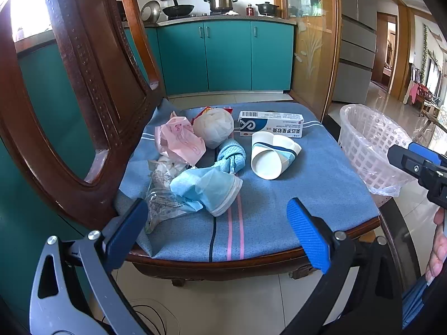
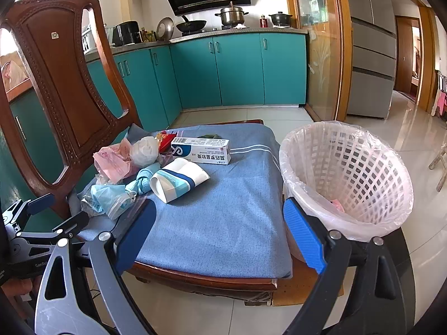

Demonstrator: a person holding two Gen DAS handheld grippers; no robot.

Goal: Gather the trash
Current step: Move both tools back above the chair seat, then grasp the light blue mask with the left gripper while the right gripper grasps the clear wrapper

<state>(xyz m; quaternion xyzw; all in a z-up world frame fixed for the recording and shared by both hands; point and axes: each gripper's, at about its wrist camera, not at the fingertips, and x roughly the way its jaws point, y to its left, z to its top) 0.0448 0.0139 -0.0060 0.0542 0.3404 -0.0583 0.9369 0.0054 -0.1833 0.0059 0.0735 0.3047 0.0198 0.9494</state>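
Trash lies on a chair's blue seat cushion (image 1: 293,201): a blue face mask (image 1: 206,187), a clear wrapper (image 1: 163,206), a pink wrapper (image 1: 178,139), a white crumpled ball (image 1: 213,128), a knotted light-blue cloth (image 1: 232,156), nested paper cups (image 1: 272,153) on their side and an ointment box (image 1: 271,124). My left gripper (image 1: 218,223) is open just short of the mask, nothing between its fingers. My right gripper (image 2: 220,231) hangs open over the cushion's front, beside the lined white basket (image 2: 346,178), which holds a pink scrap (image 2: 338,203).
The chair's carved wooden back (image 2: 56,83) rises at the left behind the trash. Teal kitchen cabinets (image 2: 237,69) and tiled floor (image 2: 413,139) lie beyond. A red snack wrapper (image 2: 164,139) peeks out behind the white ball. A hand (image 1: 438,245) shows at the right edge.
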